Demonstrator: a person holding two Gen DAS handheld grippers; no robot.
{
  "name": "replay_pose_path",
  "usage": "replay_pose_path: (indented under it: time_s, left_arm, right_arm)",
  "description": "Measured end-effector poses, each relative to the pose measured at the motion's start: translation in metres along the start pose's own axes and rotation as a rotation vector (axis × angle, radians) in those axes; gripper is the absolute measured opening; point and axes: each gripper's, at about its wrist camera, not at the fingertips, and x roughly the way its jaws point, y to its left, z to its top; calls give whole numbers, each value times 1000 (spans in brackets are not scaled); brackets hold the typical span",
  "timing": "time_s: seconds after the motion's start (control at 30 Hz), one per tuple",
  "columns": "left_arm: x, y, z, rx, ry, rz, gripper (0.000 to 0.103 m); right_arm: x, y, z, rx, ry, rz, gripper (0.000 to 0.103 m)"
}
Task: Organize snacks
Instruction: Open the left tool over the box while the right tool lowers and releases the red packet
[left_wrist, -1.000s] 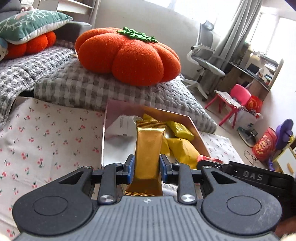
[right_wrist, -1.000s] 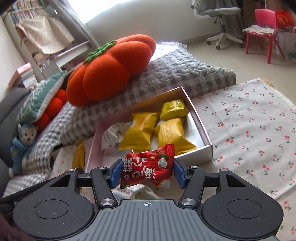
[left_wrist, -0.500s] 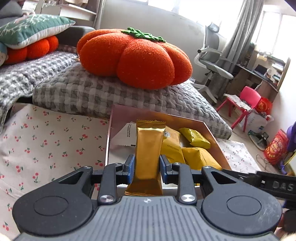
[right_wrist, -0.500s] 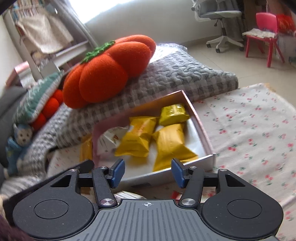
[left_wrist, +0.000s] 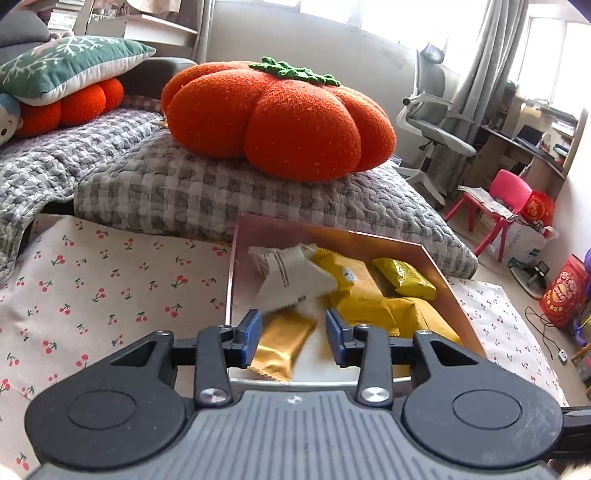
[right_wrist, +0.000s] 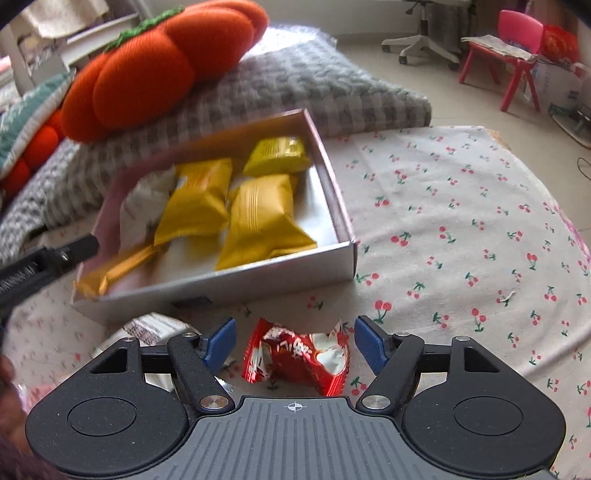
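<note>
Snacks are collecting in the shallow box (right_wrist: 334, 184) on the cherry-print cloth (right_wrist: 461, 221): 3 yellow packets (right_wrist: 258, 218), 1 white packet (left_wrist: 291, 280), and now the gold bar (left_wrist: 282, 341) as well. A second ago the left gripper (left_wrist: 293, 334) was pinching that gold bar upright between its pads; now its fingers are standing apart and the bar is lying tilted and slightly blurred at the box's near left corner, one end seeming to ride up on the wall in the right wrist view. It is touching neither pad, so that drop looks done, though the bar may still be settling.

The right gripper (right_wrist: 295, 345) has changed too. A second ago it was clamped on the red packet (right_wrist: 297, 356); now it is spread wide, and the packet is lying crumpled on the cloth between the blue pads, outside the box and just in front of its near wall. That snack is probably still to be boxed, as is the pale printed packet (right_wrist: 155, 328) beside the left pad.

Both grippers are pointing forward and slightly down, the left one hovering over the box's near edge, the right one hanging low over the cloth just short of the box.
</note>
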Motion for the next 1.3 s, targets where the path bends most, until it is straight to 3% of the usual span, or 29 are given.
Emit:
replay_pose_path:
  time_s: [0.07,0.1,0.13,0.2,0.23,0.53,0.8,1.0,1.3]
  left_arm:
    - [-3,0,0,6,13,0,40]
    - [-6,-1,-1,15,17,3,42]
    - [-6,-1,-1,23,22,5,45]
    - [-9,-2,-2,41,37,20,46]
    - [-10,-2,-3,49,42,29,47]
    - [-16,10,-6,72,118,57,55]
    - [-29,25,-10,86,155,58,61]
    - [-31,33,-13,87,183,46,61]
    - [-30,42,-14,87,207,39,63]
  right_arm:
    - [6,4,-3,-34,5,-27,70]
    - [7,5,-5,-49,7,-34,63]
    - [10,6,-6,-62,12,-34,43]
    - [11,6,-8,-71,14,-40,40]
    - [9,6,-8,-71,9,-39,34]
    - [-23,2,-4,-33,-50,34,32]
    - [-56,22,7,-22,-122,133,32]
    - [-45,38,21,4,-160,167,32]
    - [-22,31,25,103,-172,190,35]
